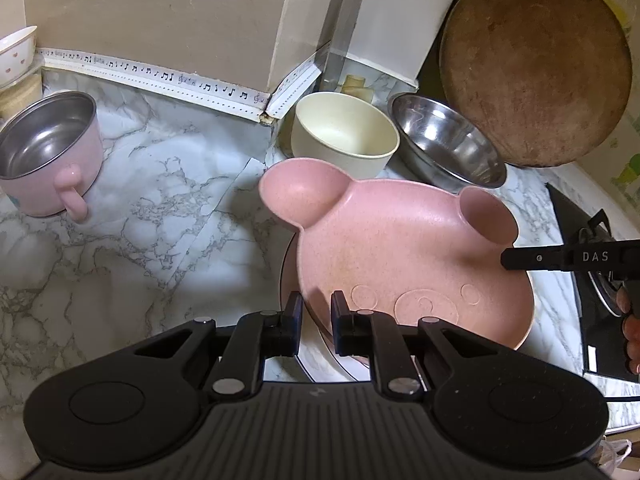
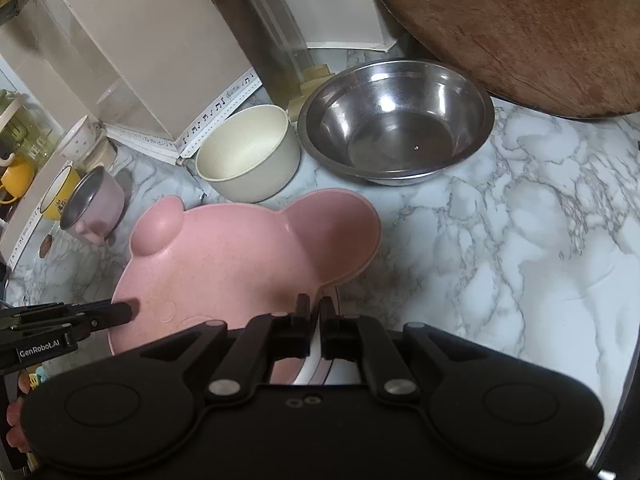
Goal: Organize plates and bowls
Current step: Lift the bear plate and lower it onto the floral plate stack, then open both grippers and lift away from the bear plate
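Note:
A pink bear-shaped plate (image 1: 404,256) (image 2: 224,264) lies on top of a white plate (image 1: 344,364) (image 2: 316,360) on the marble counter. My left gripper (image 1: 316,308) grips the near rim of the pink plate, one finger inside and one outside. My right gripper (image 2: 315,312) is shut on the rim of the white plate under the pink plate; it also shows in the left wrist view (image 1: 520,258). A cream bowl (image 1: 344,132) (image 2: 250,154) and a steel bowl (image 1: 448,144) (image 2: 396,120) stand behind the plates. A pink steel-lined mug (image 1: 52,156) (image 2: 94,204) stands at the left.
A round wooden board (image 1: 536,64) (image 2: 512,28) leans at the back right. A white box (image 1: 372,20) and a beige wall corner stand behind the bowls. A gas stove (image 1: 592,280) lies right. A patterned white bowl (image 1: 16,54) and yellow cups (image 2: 60,192) sit far left.

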A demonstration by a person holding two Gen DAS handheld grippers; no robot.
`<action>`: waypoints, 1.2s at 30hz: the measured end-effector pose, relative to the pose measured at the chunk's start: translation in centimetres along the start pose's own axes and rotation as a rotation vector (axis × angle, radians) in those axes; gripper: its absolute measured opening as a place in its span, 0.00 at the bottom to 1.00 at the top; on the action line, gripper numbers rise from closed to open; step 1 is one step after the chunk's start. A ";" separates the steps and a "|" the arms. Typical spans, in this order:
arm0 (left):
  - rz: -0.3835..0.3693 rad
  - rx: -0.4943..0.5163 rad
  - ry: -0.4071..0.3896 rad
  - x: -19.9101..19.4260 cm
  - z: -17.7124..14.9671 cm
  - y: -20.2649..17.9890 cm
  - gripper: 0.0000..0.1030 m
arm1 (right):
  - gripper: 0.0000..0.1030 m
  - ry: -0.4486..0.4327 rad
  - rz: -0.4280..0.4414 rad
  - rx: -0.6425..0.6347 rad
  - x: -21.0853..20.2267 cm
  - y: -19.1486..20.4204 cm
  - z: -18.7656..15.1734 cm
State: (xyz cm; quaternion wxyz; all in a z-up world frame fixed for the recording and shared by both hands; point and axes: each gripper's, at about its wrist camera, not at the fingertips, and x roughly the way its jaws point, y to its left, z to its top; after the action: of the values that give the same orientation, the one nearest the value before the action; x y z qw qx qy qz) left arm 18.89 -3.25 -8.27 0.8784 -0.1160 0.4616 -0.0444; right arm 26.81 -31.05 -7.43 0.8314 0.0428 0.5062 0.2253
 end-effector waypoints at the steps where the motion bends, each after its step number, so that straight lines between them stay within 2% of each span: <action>1: 0.005 -0.003 0.003 0.2 0.1 0.0 0.14 | 0.06 0.002 0.003 -0.004 0.2 -0.1 0.1; 10: 0.036 -0.030 0.016 1.1 -0.1 0.5 0.14 | 0.06 0.010 0.013 -0.045 1.9 0.1 1.0; 17: 0.042 -0.003 0.007 1.4 -0.5 0.0 0.14 | 0.06 0.010 -0.006 -0.070 2.1 0.0 0.9; 25: 0.058 0.039 0.025 1.5 -0.7 -0.7 0.14 | 0.18 -0.005 -0.067 -0.133 2.0 1.0 0.3; 31: 0.041 0.048 0.043 1.0 -0.7 -0.4 0.14 | 0.21 -0.012 -0.074 -0.142 1.5 1.0 0.0; 36: 0.021 0.047 0.045 0.5 -1.0 -0.1 0.17 | 0.28 -0.024 -0.066 -0.122 0.7 0.9 -0.2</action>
State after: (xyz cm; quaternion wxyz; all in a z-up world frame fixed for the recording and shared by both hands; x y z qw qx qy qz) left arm 18.36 -3.61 -9.21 0.8708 -0.0894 0.4810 -0.0488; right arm 26.62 -29.94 -7.79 0.8453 -0.0219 0.4827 0.2278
